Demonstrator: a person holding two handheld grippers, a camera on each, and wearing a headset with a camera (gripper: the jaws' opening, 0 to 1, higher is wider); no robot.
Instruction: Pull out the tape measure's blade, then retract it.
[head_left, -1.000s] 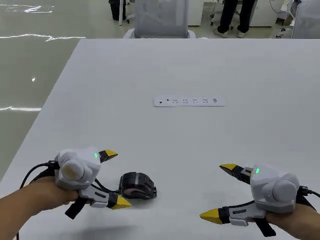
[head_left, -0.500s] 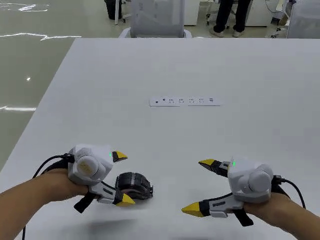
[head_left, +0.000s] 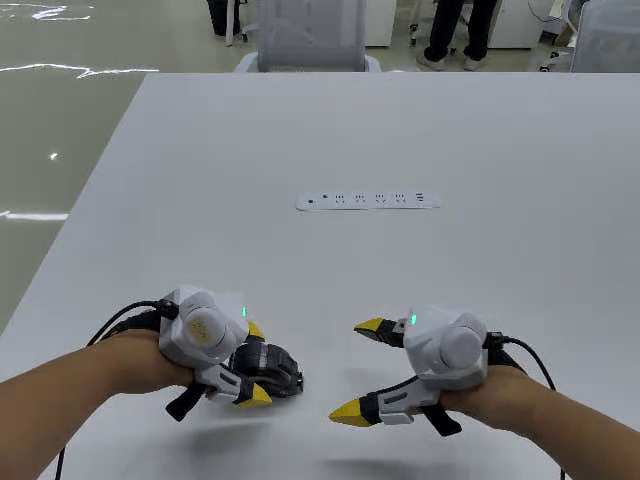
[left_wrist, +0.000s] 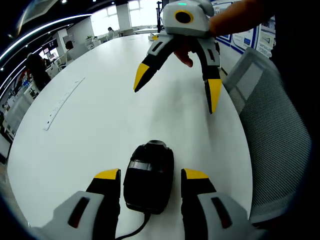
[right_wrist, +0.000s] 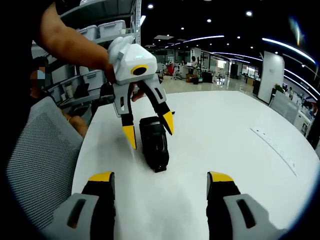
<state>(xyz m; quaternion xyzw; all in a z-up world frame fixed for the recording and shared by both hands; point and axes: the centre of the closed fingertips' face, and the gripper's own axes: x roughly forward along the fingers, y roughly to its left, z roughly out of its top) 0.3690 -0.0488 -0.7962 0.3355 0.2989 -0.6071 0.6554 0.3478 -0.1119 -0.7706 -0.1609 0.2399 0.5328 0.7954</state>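
At the lower left of the head view, the left hand-held gripper (head_left: 254, 362) stands over the black, rounded plastic tape measure (head_left: 275, 366), which lies flat on the white worktop (head_left: 300, 130). In the left gripper view its yellow-tipped jaws are apart, one on each side of the case. A thin strip of worktop shows on either side, so nothing is clamped yet. The step in hand looks like securing the case. To do that well, the jaws should close squarely on the two flat sides at mid-body, so that the case cannot twist or skid when the blade is drawn. They should also stay clear of the end where the blade comes out. Just right of centre in the lower head view, the right hand-held gripper (head_left: 357, 369) points at the tape measure with its jaws wide apart, near the case but not touching it. The right gripper view shows the narrow end of the case facing it. The blade's hook is too small to make out there, so it should come in low and slowly and pinch only the tip. The pull should then run straight and level towards the right of the frame, and the blade should be eased back under control, not let snap. Farther up at mid-frame lies a flat white power strip (head_left: 368, 200), well clear of the pulling line. A grey mesh chair (head_left: 310, 35) stands at the worktop's far edge.
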